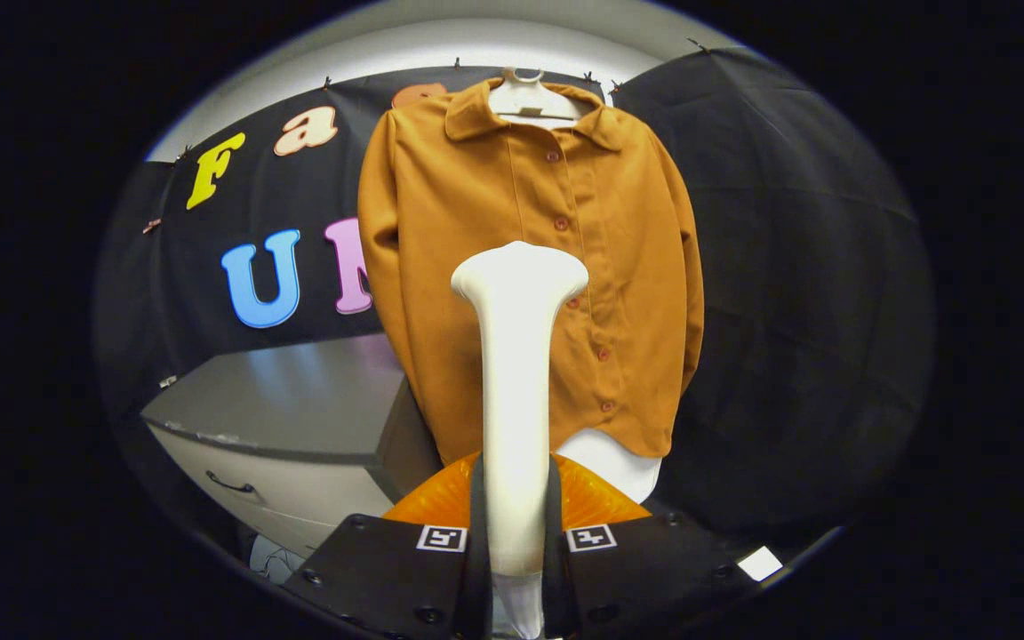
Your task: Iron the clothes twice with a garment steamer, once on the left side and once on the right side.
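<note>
A mustard-brown buttoned shirt (pixel 512 258) hangs on a white hanger (pixel 532 100) against the black cloth wall, facing me. My gripper (pixel 516 533) is shut on the white handle of the garment steamer (pixel 517 356), which stands upright between the fingers. The steamer's wide head sits in front of the shirt's middle, near the button line. Whether the head touches the cloth is not clear. An orange translucent part (pixel 596 498) of the steamer shows just behind the fingers. A white form (pixel 614 462) pokes out under the shirt's hem.
A grey cabinet (pixel 299 409) with a drawer handle (pixel 229 485) stands left of the shirt, lower down. Black cloth (pixel 788 293) hangs to the right of the shirt. A small white tag (pixel 759 564) lies by the right finger's base.
</note>
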The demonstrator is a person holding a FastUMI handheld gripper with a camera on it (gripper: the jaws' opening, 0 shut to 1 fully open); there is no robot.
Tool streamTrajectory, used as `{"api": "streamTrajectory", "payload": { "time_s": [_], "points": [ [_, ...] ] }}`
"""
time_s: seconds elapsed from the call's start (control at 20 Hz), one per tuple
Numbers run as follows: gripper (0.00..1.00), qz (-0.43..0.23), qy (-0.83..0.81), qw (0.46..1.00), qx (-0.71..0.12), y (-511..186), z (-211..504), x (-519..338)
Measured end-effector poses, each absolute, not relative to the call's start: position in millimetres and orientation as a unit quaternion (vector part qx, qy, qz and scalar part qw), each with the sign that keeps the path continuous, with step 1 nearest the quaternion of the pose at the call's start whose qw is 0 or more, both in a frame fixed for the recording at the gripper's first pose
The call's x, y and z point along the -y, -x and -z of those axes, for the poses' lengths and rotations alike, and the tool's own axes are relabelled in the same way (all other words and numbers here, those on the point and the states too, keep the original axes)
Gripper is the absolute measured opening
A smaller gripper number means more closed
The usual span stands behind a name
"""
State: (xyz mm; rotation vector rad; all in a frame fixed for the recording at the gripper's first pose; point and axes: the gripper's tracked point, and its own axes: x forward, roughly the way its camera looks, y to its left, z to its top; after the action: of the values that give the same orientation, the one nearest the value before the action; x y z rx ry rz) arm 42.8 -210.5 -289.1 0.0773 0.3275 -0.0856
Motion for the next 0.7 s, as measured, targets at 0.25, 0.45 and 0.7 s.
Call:
{"api": "streamTrajectory", "payload": {
  "time_s": [0.25,0.45,0.7],
  "points": [
    [0.26,0.040,-0.044,0.994,-0.092,-56,203,216],
    [0.26,0.036,-0.041,0.998,-0.038,-59,140,218],
    [0.25,0.032,-0.023,0.999,0.020,-62,74,227]
  ]
}}
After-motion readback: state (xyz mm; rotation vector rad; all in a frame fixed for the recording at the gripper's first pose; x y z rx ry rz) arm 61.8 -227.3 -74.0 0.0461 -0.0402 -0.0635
